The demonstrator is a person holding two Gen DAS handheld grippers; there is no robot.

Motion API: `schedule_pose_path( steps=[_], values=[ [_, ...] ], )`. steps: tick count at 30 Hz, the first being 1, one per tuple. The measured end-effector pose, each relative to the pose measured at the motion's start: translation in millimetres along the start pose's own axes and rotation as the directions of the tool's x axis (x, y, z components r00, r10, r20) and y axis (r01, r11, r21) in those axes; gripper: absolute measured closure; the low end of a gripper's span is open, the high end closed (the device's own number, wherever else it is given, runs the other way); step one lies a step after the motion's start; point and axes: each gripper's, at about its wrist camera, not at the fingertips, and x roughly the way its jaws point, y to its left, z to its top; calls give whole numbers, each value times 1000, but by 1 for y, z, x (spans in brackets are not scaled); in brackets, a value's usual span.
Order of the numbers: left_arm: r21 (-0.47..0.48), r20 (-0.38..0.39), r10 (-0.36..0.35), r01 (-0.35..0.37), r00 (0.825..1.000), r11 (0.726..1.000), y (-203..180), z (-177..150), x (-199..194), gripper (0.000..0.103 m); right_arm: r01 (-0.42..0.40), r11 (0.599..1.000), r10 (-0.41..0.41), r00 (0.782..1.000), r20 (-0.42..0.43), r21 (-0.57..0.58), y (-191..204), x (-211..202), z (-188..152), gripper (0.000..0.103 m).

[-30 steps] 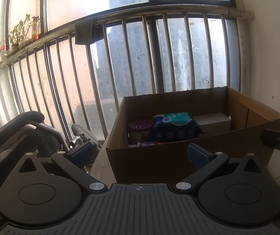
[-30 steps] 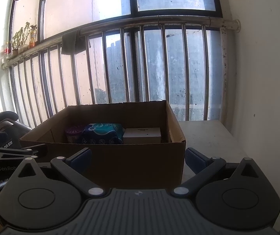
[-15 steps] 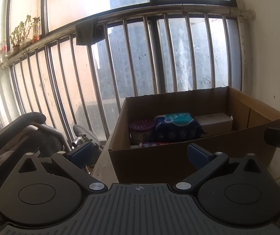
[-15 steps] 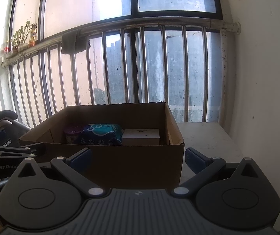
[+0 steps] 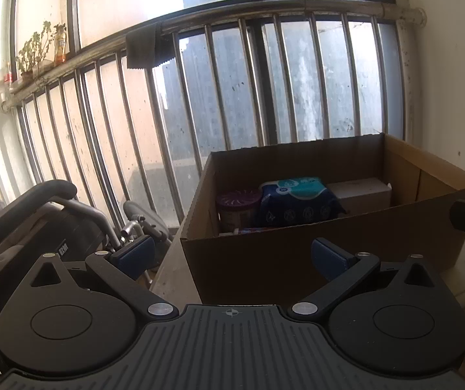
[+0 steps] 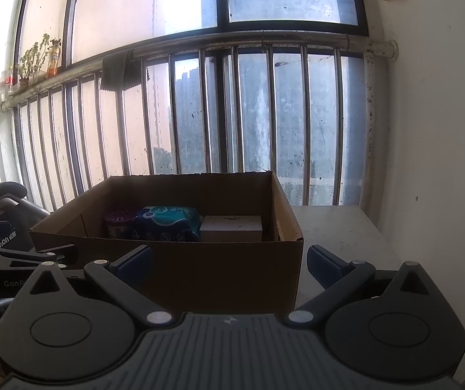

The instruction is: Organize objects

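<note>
Cardboard box [image 6: 180,269], open-topped, on a pale table [image 6: 339,234] before the window bars [image 5: 219,91]. Contents along the far wall, side by side: purple-lidded tub [image 5: 238,206], blue packet [image 5: 297,204], white carton [image 5: 360,193] (a small red-and-white item lies by the tub, unclear). Left gripper [image 5: 229,255]: fingers spread, holding nothing, short of the box. Right gripper [image 6: 229,265]: likewise.
</note>
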Motion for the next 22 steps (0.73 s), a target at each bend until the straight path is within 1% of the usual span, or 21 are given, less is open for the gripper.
schedule_pose_path(
  steps=[17, 22],
  values=[
    [0, 1, -15, 15, 1000, 1000, -1, -1, 0, 0, 7, 1000, -7, 1000, -15, -6, 0, 3, -3, 0],
    [9, -4, -9, 9, 1000, 1000, -2, -2, 1, 0, 9, 1000, -9, 1000, -16, -2, -1, 3, -3, 0]
  ],
)
